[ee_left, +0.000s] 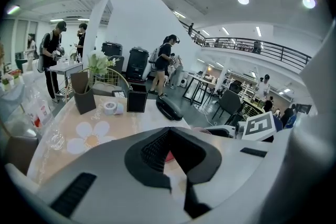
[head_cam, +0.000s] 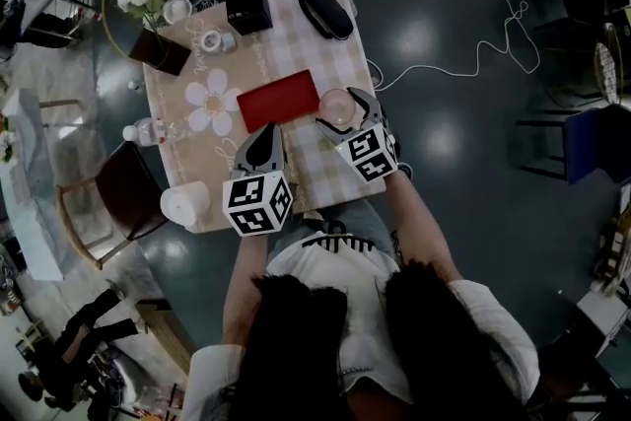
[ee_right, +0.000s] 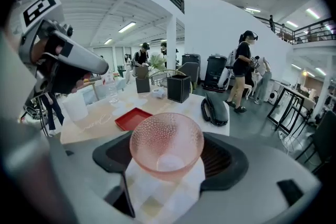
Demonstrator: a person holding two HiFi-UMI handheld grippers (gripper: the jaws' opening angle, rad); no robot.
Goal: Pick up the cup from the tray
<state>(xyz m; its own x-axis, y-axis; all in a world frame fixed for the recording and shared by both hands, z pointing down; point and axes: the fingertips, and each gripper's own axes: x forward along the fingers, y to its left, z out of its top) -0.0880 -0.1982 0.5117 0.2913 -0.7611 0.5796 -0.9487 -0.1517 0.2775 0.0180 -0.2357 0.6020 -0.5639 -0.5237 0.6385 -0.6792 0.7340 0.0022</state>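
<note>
**Cup in the right jaws, beside the tray**

Jaws: the right gripper (head_cam: 347,111) stands spread wide around the cup (ee_right: 167,147). In the right gripper view the rim reaches the dark pads on both sides. I read that as a grip on a wide thing, not an empty gape. The left gripper (head_cam: 264,135) has its tips pressed together and holds nothing. A sliver of red shows through the gap behind them.

Where: the cup is not on the red tray (head_cam: 279,100). It is just to the right of it, over the checked cloth of the table (head_cam: 296,25). I cannot tell whether its base rests on the cloth or hangs just clear.

Cup's lie: it is upright with the mouth facing up. It is a round, dimpled pink glass bowl, widest at the rim and narrowing to a small base. The long axis runs vertical. No handle shows, so no side counts as the front.

Doing the step well (judgement):
- Keep even pressure on both pads, since glass is slick.
- Hold just under the rim so the flare can seat on the pads.
- Raise it straight up and keep the mouth level.
- Keep the left gripper parked near the tray's front edge, apart from the cup.
</note>
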